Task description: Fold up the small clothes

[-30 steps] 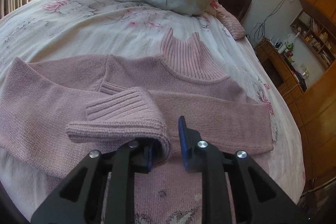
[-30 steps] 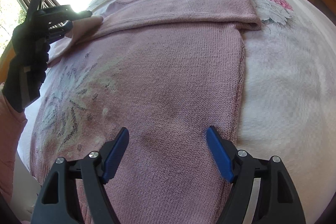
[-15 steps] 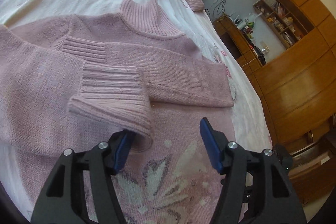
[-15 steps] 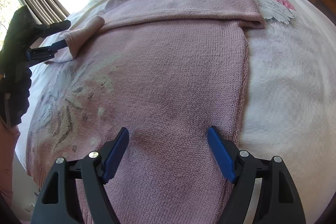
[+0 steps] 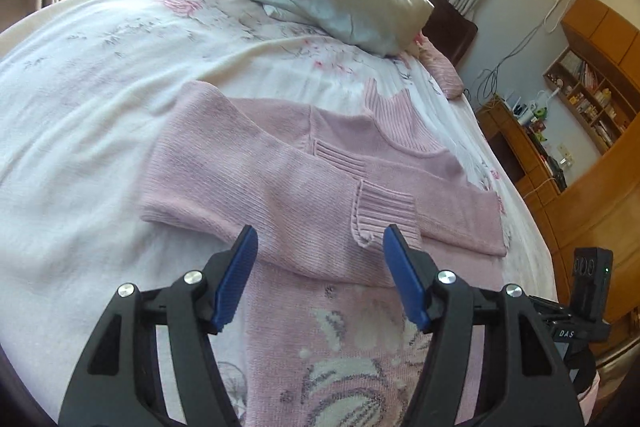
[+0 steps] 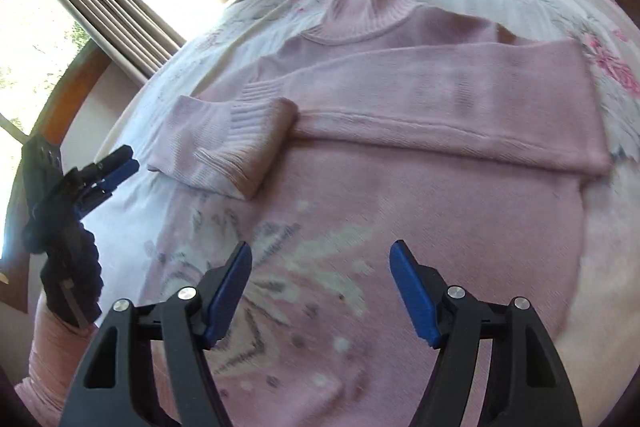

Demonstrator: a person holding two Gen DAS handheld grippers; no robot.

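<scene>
Pink sweater (image 6: 400, 187), one, both sleeves folded; left gripper (image 5: 320, 275), right gripper (image 6: 320, 291) fingers wide, empty.

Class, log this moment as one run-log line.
phase: sleeves folded | left gripper: open, empty | right gripper: open, empty | sweater: flat on bed, both sleeves crossed over chest

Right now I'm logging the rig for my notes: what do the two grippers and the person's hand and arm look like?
Both the left gripper and the right gripper have black angular plastic frames with triangular cut-outs, silver bolt heads and flat blue ribbed finger pads. A black box lettered DAS shows at the left view's edge. The left hand wears a dark glove above a pink knit sleeve.
</scene>
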